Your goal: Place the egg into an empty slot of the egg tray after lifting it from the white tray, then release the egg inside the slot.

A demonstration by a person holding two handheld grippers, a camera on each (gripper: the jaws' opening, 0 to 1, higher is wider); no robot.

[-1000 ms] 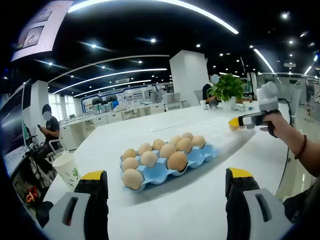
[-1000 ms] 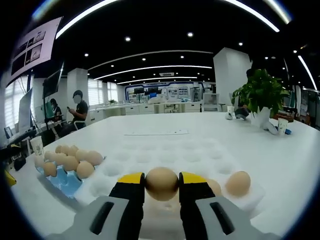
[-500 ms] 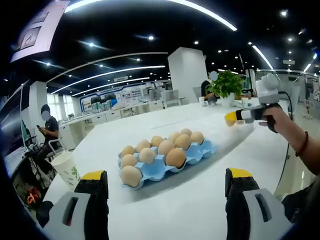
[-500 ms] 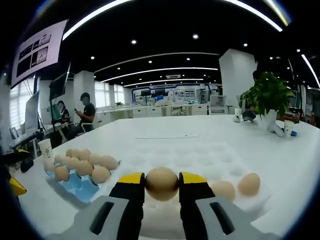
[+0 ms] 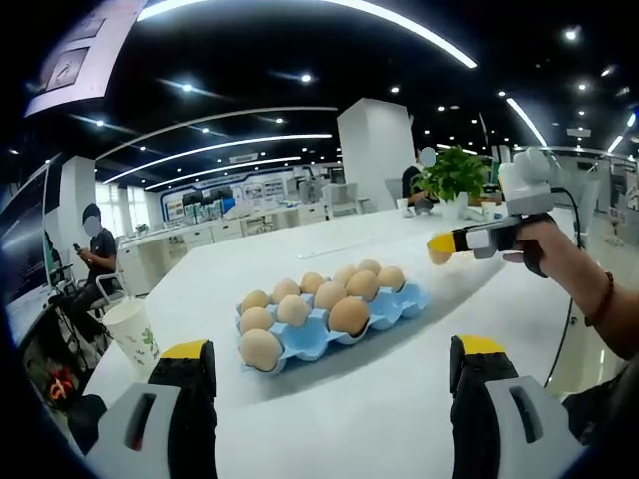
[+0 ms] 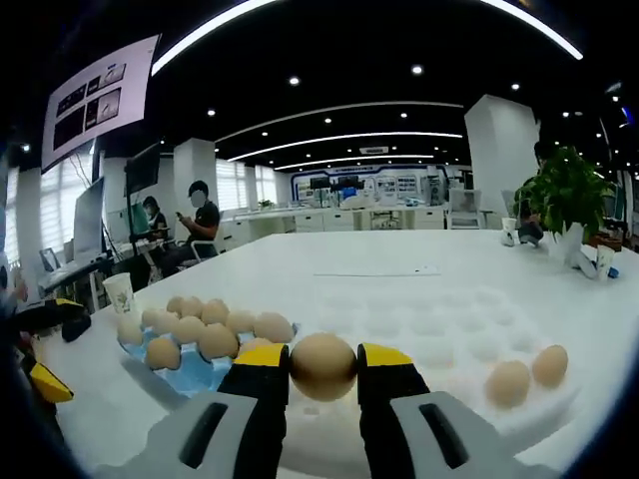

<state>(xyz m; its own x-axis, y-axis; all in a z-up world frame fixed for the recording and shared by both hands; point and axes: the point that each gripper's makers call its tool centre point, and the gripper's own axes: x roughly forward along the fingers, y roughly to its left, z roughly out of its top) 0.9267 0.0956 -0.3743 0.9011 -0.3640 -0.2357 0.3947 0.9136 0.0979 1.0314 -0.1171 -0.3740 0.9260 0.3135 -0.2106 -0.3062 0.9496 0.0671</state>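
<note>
A white table (image 5: 399, 399) carries the blue egg tray (image 5: 329, 334), white tray (image 6: 469, 339) and paper cup (image 5: 133, 334).

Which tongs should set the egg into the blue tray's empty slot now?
Right. The right tongs are already shut on the egg, with the blue egg tray just ahead and to their left. The left tongs are open and hold nothing.
</note>
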